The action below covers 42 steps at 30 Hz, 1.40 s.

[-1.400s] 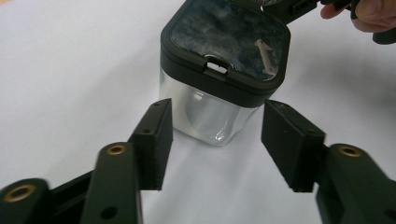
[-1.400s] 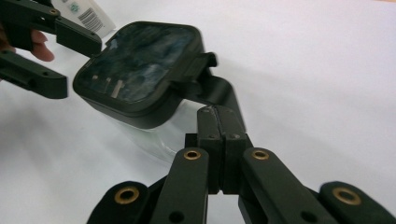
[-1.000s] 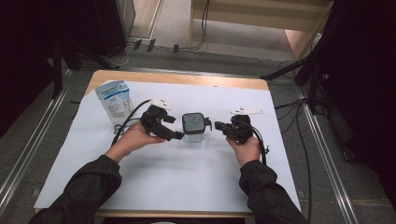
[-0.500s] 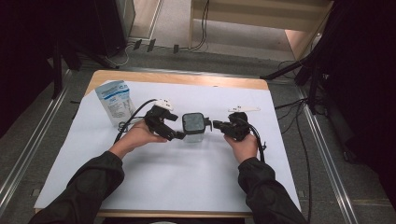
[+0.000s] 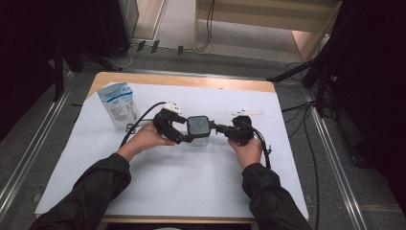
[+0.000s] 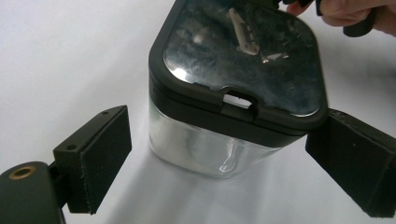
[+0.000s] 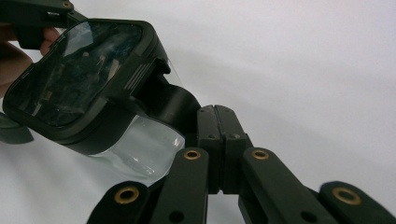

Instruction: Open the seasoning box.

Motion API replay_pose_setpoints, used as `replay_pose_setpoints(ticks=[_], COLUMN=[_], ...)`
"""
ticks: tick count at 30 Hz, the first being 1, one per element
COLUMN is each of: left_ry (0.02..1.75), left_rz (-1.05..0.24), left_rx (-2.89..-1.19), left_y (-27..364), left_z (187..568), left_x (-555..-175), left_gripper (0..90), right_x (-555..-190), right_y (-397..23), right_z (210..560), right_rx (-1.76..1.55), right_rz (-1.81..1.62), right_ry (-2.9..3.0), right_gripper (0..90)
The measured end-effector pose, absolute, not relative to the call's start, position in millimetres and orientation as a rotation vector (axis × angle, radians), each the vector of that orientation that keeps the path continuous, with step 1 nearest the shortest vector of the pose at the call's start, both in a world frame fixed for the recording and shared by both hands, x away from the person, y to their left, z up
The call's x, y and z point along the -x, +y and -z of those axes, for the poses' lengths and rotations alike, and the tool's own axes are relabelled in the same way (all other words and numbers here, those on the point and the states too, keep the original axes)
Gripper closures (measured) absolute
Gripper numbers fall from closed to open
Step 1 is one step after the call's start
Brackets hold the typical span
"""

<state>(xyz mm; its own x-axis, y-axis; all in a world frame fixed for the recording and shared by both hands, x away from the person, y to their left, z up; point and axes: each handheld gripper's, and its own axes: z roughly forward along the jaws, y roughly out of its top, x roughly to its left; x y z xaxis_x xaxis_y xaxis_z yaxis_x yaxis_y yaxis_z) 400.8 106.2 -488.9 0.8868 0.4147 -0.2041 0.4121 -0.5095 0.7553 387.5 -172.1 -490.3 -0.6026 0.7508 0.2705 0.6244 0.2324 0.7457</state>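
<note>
clear jar (image 6: 233, 93) between left jaws

The jar (image 5: 199, 130) stands near the table's (image 5: 191, 191) middle, between both grippers; a pouch (image 5: 118, 104) stands near the far left corner.

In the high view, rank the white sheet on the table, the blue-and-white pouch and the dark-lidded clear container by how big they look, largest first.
1. white sheet, by far the largest.
2. blue-and-white pouch.
3. dark-lidded clear container, a little smaller than the pouch; the grippers cover its sides, so that gap is unsure.
</note>
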Motion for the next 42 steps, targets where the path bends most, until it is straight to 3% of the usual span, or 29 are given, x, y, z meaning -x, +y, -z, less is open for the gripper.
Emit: replay_pose_setpoints(ticks=[9,12,42], left_ry=[0.571,0.555,0.582], left_rz=[-0.013,-0.012,-0.042], left_rx=[-2.174,-2.171,-2.172], left_y=[96,95,95], left_z=[490,490,467], left_x=[-403,-402,-398], left_gripper=[8.7,12.8,13.8], right_x=[-388,-387,-383], right_y=[-170,-170,-169], right_z=[493,493,491], right_rx=[-1.343,-1.34,-1.337], right_rz=[-1.29,-1.286,-1.284], right_ry=[2.333,2.332,2.321], right_gripper=[90.0,90.0,90.0])
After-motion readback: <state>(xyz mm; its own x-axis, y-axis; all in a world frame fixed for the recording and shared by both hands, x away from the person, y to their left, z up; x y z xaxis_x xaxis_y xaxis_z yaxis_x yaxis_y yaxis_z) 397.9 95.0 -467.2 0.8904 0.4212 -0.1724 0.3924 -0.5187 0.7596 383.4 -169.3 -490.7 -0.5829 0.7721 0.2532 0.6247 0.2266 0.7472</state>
